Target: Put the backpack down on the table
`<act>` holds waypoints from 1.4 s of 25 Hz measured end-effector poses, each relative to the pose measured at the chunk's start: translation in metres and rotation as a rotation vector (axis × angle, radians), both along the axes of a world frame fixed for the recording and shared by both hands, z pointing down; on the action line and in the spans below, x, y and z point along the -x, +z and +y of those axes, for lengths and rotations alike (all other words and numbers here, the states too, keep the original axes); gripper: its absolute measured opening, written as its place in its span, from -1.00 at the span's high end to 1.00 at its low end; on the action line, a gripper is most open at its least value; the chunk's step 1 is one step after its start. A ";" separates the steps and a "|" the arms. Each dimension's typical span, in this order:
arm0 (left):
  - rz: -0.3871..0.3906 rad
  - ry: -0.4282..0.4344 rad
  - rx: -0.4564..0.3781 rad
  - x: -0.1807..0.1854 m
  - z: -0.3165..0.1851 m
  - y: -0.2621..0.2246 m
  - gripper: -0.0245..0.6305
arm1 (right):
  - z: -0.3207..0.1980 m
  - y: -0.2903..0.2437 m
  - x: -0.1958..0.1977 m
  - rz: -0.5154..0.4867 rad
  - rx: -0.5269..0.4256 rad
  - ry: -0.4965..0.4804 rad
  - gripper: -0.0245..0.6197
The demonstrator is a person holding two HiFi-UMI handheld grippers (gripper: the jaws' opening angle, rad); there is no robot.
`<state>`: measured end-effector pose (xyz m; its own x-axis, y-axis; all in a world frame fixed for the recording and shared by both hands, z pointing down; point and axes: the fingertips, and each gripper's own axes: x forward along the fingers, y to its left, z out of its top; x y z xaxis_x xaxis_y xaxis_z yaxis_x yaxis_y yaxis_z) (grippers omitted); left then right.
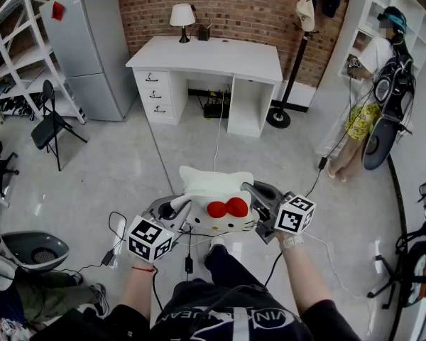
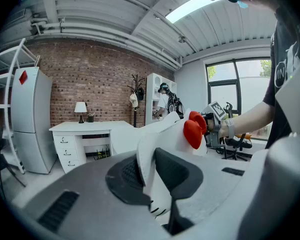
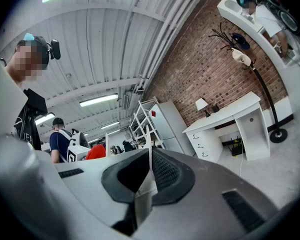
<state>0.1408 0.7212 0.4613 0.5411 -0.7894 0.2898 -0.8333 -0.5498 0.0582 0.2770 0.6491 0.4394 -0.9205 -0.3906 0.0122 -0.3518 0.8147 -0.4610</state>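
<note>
The room ended in a brick wall, and against it, at twelve o'clock in the head view, stood the white surface [image 1: 206, 52] with a lamp [image 1: 182, 14] near its far left corner. A grey fridge [image 1: 92, 45] stood at ten o'clock and a coat stand [image 1: 296, 55] at one. I held the backpack [image 1: 214, 203], a white cat-faced one with a red bow [image 1: 227, 208], in the air over the floor, well apart from the surface and close to my body. My left gripper [image 1: 176, 209] had its jaws closed on the white edge at the backpack's nine o'clock side. My right gripper [image 1: 255, 192] had its jaws clamped on a thin white flap at three o'clock.
</note>
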 end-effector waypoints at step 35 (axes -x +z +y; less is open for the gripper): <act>-0.039 -0.058 0.054 0.051 -0.310 0.006 0.78 | -0.319 0.010 0.056 -0.008 0.010 -0.040 0.89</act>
<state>0.0894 0.4114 0.4671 0.4823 -0.8018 0.3529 -0.8658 -0.4975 0.0532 0.2208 0.3305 0.4497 -0.9354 -0.3536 0.0089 -0.3156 0.8231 -0.4721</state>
